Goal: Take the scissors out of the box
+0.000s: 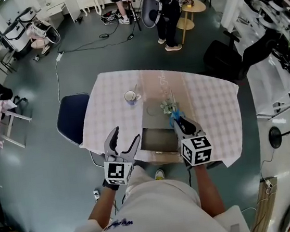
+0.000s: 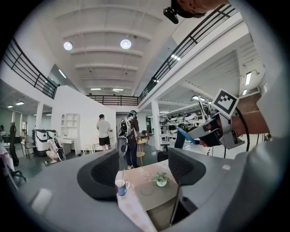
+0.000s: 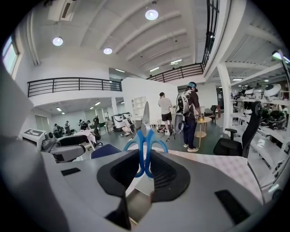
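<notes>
Two aloft: left gripper, right gripper.

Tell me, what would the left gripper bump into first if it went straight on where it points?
Probably the cup on the table, which sits straight ahead of the left gripper. It points nearly level, so it might pass above the cup; depth is unclear.

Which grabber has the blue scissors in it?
The right gripper: its jaws pinch the blue scissors by the handles, blades sticking out ahead. The left gripper is open, with nothing between its jaws.
</notes>
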Motion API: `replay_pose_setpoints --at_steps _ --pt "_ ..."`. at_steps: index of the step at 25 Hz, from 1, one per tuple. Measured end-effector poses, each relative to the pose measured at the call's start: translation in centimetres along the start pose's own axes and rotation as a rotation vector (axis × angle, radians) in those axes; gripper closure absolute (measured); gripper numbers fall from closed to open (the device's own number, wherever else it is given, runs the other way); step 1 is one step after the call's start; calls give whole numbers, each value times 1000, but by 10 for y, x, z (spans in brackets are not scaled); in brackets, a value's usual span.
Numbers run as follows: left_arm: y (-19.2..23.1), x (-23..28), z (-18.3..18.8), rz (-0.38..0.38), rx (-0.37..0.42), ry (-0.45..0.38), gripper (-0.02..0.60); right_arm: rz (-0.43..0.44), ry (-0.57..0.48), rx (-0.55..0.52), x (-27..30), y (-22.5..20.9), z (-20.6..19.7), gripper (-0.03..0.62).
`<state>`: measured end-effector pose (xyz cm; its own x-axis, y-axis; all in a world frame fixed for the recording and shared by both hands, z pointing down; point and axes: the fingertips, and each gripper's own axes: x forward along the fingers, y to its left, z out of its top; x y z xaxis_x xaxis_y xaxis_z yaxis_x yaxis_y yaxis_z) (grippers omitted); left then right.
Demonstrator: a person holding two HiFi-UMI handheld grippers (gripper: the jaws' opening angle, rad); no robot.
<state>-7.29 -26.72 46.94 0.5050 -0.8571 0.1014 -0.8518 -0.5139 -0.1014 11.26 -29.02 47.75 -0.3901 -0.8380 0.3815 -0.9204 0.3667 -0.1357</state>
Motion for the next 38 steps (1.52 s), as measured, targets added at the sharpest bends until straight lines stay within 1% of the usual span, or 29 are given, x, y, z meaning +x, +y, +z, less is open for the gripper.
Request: replay_pose_setpoints --at_steps 4,9,11,13,15,16,19,25,30,34,38 --pt "6 1 10 14 5 -34 282 -4 -32 -11 -6 2 11 511" --pt "11 -5 15 40 35 -52 391 -9 -50 -6 -12 10 18 511" --pt "12 -6 17 46 53 -60 420 -9 -70 -8 -16 12 24 511" --pt "13 -7 17 53 51 -61 475 -14 -87 -18 -18 13 30 511" --pt "15 -8 18 62 46 -63 562 -20 -100 -18 -20 12 33 511" --pt "15 -9 18 65 42 -63 580 -25 -106 -16 -20 11 33 511" --pt "17 -9 16 74 32 -54 580 -36 -145 -9 -24 9 36 511" --pt "20 -11 9 92 12 -38 580 -52 -288 -27 -42 7 55 511" --pt "24 -13 10 106 10 -28 580 -41 -327 -30 -47 9 59 511" --pt "25 -14 15 116 -13 -33 580 -12 -370 -50 -53 16 62 511" --pt "24 -11 25 117 5 -47 580 0 -395 -61 -56 19 65 511"
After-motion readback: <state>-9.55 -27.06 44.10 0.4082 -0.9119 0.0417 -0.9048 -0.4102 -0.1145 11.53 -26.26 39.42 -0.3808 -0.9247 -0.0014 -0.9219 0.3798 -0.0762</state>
